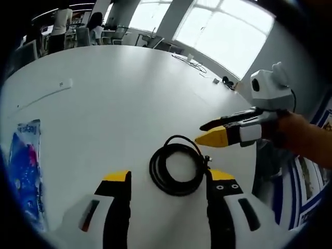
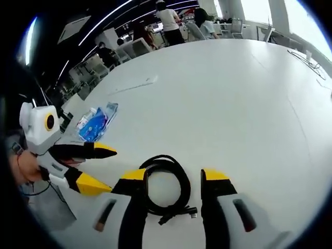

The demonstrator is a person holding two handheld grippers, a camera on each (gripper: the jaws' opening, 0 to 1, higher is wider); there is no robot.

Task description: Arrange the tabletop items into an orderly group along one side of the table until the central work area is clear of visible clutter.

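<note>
Your left gripper (image 1: 168,181) sits nearest in the left gripper view, jaws spread wide with nothing between the pads; the coiled black cable (image 1: 178,165) lies on the table just ahead of them, its connector end close by the right-hand jaw but not clamped. Your right gripper (image 2: 174,179) shows the same in the right gripper view: jaws wide apart, straddling the coiled cable from the opposite side, holding nothing. Each gripper also crosses the other's view with its yellow-tipped jaws parted. Progress, as a judgement: early. The cable is out on the open white table (image 1: 129,98), not yet parked along any edge, and neither tong has a grip on it. A blue printed packet (image 2: 97,120) lies flat near one table edge, well apart from the cable, so the two items are not yet grouped. What remains looks like closing one tong on the coil, carrying it toward the packet's side and setting it down beside the packet. Surface: a large, smooth, matte white tabletop, with a thin pale strip (image 1: 44,94) lying on it farther out and some small cables and objects near its far edge. Room: an open office, bright windows (image 1: 218,31) along one wall, chairs and desks beyond, people standing (image 2: 168,21) at the far end.
</note>
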